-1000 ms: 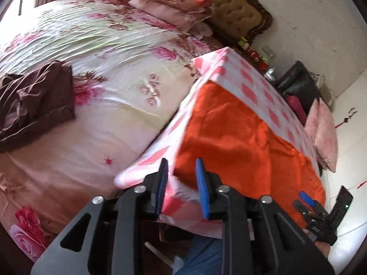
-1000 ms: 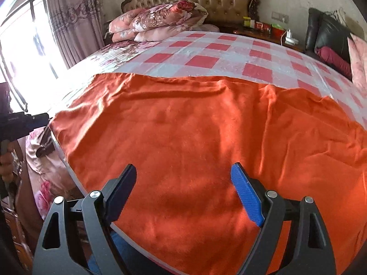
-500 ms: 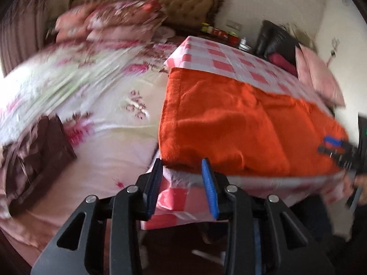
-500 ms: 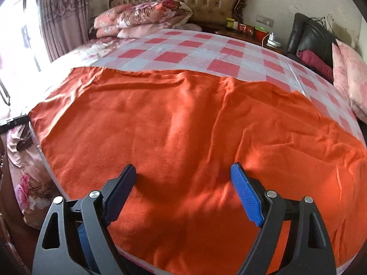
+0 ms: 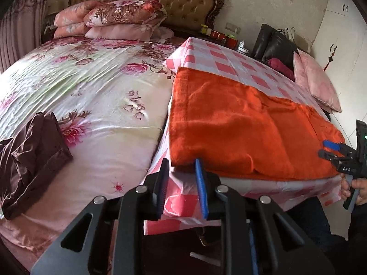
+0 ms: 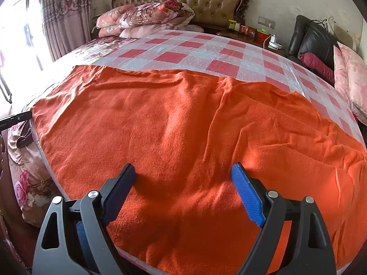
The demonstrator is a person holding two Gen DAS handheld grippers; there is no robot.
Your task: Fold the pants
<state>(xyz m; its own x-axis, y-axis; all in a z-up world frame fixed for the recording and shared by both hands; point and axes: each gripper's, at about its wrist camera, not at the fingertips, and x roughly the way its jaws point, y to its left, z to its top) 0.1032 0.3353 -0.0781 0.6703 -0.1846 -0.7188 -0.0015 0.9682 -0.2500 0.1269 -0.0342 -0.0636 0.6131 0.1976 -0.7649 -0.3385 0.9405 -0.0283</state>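
Orange fleece pants (image 6: 195, 123) lie spread flat on a table with a pink-and-white checked cover (image 6: 206, 52); they also show in the left wrist view (image 5: 240, 126). My left gripper (image 5: 181, 167) is open, its jaws a narrow gap apart, at the pants' near left corner by the table's front edge, not gripping it. My right gripper (image 6: 183, 174) is wide open just above the pants' near middle. It also shows at the far right of the left wrist view (image 5: 332, 149).
A bed with a floral sheet (image 5: 80, 91) adjoins the table's left side, with a dark maroon garment (image 5: 29, 151) on it and pillows (image 5: 119, 20) at the headboard. A black chair (image 6: 314, 39) and pink cushions (image 6: 351, 73) stand at the right.
My left gripper has swung from facing the bed to face the table's front left corner and has closed in on the pants' corner. My right gripper has crept slightly forward over the pants.
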